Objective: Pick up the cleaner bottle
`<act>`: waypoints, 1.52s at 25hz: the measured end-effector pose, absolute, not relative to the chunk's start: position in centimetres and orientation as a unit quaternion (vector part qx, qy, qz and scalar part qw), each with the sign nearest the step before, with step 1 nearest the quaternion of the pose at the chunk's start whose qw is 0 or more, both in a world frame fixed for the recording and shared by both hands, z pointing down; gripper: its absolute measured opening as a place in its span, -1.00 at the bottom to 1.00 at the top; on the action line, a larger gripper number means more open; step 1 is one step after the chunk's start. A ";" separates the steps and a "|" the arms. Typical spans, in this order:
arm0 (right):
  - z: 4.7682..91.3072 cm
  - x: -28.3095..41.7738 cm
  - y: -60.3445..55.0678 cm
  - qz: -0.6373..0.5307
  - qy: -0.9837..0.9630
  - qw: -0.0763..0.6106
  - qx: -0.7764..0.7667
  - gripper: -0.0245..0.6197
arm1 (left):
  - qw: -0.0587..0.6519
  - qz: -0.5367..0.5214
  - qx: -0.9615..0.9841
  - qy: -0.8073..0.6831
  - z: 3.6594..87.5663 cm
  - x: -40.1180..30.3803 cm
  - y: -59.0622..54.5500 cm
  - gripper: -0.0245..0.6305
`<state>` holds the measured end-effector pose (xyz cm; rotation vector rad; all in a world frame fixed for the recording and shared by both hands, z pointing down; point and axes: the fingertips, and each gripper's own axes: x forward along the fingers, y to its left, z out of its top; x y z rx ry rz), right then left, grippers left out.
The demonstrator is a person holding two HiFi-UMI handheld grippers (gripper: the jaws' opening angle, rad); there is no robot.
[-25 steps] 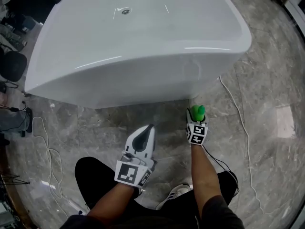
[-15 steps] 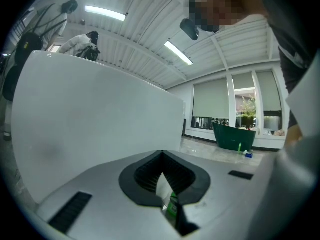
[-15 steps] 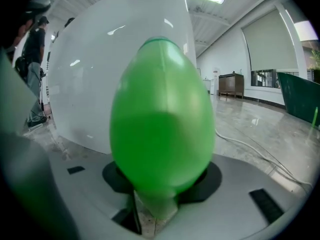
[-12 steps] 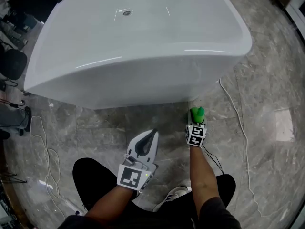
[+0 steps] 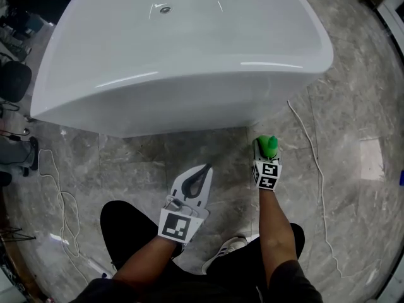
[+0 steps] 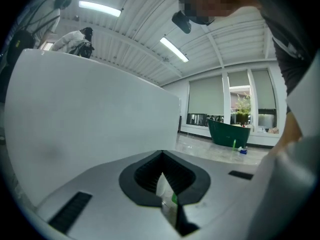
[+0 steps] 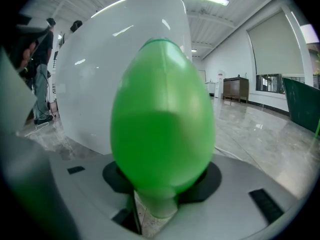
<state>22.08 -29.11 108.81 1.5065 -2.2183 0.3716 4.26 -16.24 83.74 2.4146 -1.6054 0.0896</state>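
The cleaner bottle is bright green and sits in my right gripper, just in front of the bathtub's near right corner. In the right gripper view the bottle fills the middle, its narrow end down between the jaws of that gripper. Those jaws have just been closing and now press on the bottle. My left gripper hovers over the floor to the left, with its tips together and nothing held. Its own view shows the jaws of this gripper meeting in front of the tub's white wall.
A large white bathtub fills the top of the head view, close ahead of both grippers. A white cable runs over the grey marble floor at the right and another cable at the left. The person's shoe is below.
The right gripper and the green bottle have shifted slightly up and to the right in the head view. The left gripper has stayed almost where it was.
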 end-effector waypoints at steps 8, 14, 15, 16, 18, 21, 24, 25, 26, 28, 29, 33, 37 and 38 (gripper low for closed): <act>102.0 23.2 -28.8 0.137 -0.794 0.237 0.543 -0.32 | 0.167 0.056 0.823 -0.540 80.8 3.2 -16.1 -0.92; 90.8 22.1 -26.6 0.133 -0.806 0.230 0.529 -0.32 | 0.191 0.075 0.818 -0.538 74.0 2.2 -14.7 -0.92; 88.4 21.8 -26.2 0.131 -0.808 0.227 0.528 -0.32 | 0.193 0.076 0.815 -0.542 72.5 1.8 -14.5 -0.92; 85.8 21.4 -25.9 0.127 -0.810 0.225 0.526 -0.32 | 0.193 0.075 0.811 -0.548 70.9 1.4 -14.2 -0.92; 80.4 20.6 -25.1 0.122 -0.814 0.219 0.525 -0.32 | 0.198 0.075 0.799 -0.563 67.3 0.5 -13.8 -0.92; 71.7 19.4 -23.4 0.119 -0.815 0.210 0.528 -0.32 | 0.217 0.093 0.783 -0.575 61.3 -0.9 -13.1 -0.92; 63.2 17.3 -21.8 0.113 -0.814 0.200 0.534 -0.32 | 0.209 0.088 0.779 -0.584 55.7 -2.8 -12.9 -0.92; 60.5 16.5 -21.3 0.110 -0.813 0.196 0.537 -0.32 | 0.208 0.087 0.776 -0.589 53.7 -3.7 -12.9 -0.92; 58.0 15.8 -20.6 0.110 -0.812 0.193 0.539 -0.32 | 0.208 0.087 0.772 -0.595 51.6 -4.4 -12.9 -0.92; 53.4 14.7 -19.0 0.115 -0.810 0.191 0.543 -0.32 | 0.205 0.085 0.769 -0.600 47.9 -5.6 -12.7 -0.92; 51.1 14.1 -18.4 0.115 -0.809 0.187 0.545 -0.32 | 0.203 0.083 0.769 -0.600 46.3 -6.0 -12.6 -0.92; 43.4 11.7 -16.9 0.106 -0.813 0.175 0.545 -0.32 | 0.192 0.069 0.770 -0.604 40.2 -7.9 -13.0 -0.92; 37.1 8.2 -16.3 0.101 -0.823 0.167 0.533 -0.32 | 0.184 0.056 0.779 -0.596 35.7 -10.0 -13.3 -0.92; 35.7 7.5 -16.6 0.096 -0.827 0.161 0.531 -0.32 | 0.177 0.055 0.783 -0.594 34.7 -10.4 -13.6 -0.92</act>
